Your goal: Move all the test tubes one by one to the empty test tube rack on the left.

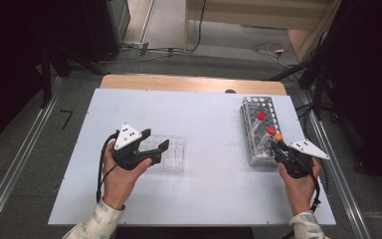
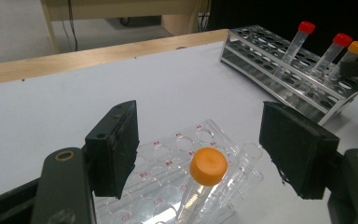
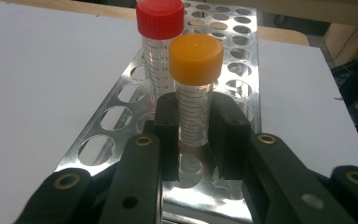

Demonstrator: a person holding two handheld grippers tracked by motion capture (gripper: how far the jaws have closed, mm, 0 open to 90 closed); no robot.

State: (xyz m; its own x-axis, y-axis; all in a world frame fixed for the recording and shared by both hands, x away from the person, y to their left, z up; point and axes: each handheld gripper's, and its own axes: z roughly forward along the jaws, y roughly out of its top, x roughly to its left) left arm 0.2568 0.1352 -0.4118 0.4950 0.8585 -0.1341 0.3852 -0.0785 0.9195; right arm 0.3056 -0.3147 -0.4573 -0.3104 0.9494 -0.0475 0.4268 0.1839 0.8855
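Observation:
My right gripper (image 3: pixel 193 140) is shut on a clear tube with an orange cap (image 3: pixel 195 56), which stands upright in the near end of the metal tube rack (image 3: pixel 235 56). A red-capped tube (image 3: pixel 160 21) stands just behind it. From above, the right gripper (image 1: pixel 281 147) sits at the rack's near right corner (image 1: pixel 252 149), with two red-capped tubes (image 1: pixel 261 117) farther along. My left gripper (image 1: pixel 155 140) is open over the clear plastic rack (image 1: pixel 175 155). Between its wide jaws, untouched, a second orange-capped tube (image 2: pixel 208 166) leans in that clear rack (image 2: pixel 168 161).
The white table top (image 1: pixel 204 189) rests on a wooden table, and its far edge (image 1: pixel 189 83) shows as a wooden strip. Cables lie on the floor beyond it. The metal rack (image 2: pixel 279 65) has many vacant holes. Open white surface lies between the two racks.

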